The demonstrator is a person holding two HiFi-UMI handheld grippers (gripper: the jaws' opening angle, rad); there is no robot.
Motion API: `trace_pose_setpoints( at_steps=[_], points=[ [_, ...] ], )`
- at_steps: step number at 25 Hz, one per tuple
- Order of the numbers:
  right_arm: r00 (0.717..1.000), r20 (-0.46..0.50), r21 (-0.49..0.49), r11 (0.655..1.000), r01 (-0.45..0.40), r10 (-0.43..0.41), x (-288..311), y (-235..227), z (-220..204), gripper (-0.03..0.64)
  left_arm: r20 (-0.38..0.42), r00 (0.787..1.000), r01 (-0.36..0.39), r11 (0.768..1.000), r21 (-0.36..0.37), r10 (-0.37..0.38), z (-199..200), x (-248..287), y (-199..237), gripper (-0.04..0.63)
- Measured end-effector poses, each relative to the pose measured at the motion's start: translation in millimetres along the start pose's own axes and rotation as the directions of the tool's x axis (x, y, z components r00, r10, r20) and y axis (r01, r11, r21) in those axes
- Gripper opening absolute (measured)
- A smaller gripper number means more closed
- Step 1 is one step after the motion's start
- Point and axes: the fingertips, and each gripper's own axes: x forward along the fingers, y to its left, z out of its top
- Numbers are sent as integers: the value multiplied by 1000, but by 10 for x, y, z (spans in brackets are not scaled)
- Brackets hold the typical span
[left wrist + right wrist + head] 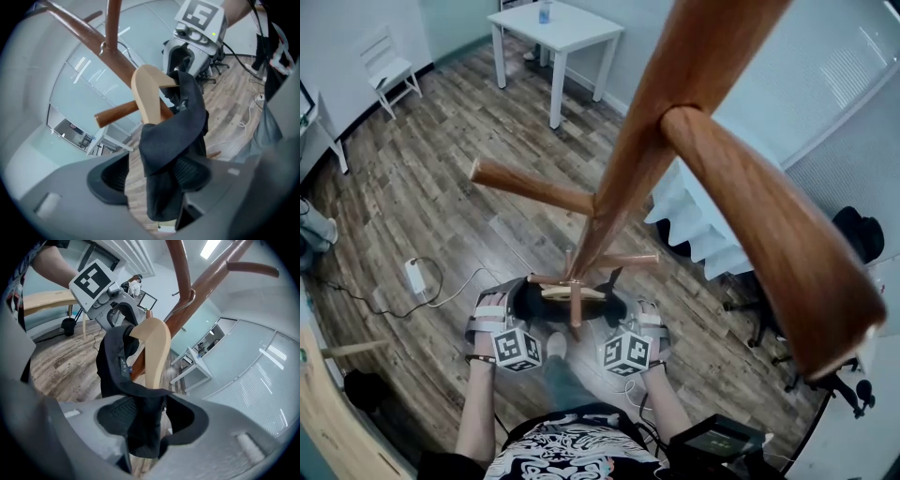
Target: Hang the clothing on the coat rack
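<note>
A dark garment (530, 302) hangs on a pale wooden hanger (572, 292) at the low pegs of the wooden coat rack (619, 178). My left gripper (508, 305) is at the garment's left end and my right gripper (628, 314) at its right end. In the left gripper view the cloth (173, 136) drapes off the hanger (147, 93) and hangs down between the wide jaws of the left gripper (154, 176), with a gap beside it. In the right gripper view the cloth (117, 366) likewise hangs loose between the parted jaws of the right gripper (145, 416), below the hanger (157, 348).
The rack's long upper arm (769, 225) reaches close past my head at the right. A white table (555, 28) and white chair (386, 61) stand at the far side. A power strip (415, 275) with cable lies on the wood floor, and a black office chair (853, 234) is at the right.
</note>
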Motion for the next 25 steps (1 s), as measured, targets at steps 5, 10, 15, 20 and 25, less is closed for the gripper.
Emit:
trace_pose_setpoints(
  at_steps=[5, 10, 15, 20, 25],
  points=[
    [1000, 13, 53, 998, -15, 14, -137, 5, -23, 198, -8, 1000, -2, 1000, -28, 2, 27, -116, 0, 285],
    [999, 52, 77, 997, 10, -14, -350, -93, -2, 205, -24, 999, -39, 998, -44, 38, 52, -309, 22, 287],
    [995, 87, 78, 996, 36, -43, -648, -96, 0, 204, -49, 996, -74, 994, -85, 70, 54, -626, -35, 285],
    [989, 142, 88, 996, 34, -46, -1032, 77, 66, 204, -26, 994, -112, 975, -191, 109, 124, -1096, -168, 285],
    [973, 222, 143, 989, 27, -59, -1499, 271, 205, 202, 28, 980, -168, 902, -397, 195, 296, -1714, -223, 275]
  ],
)
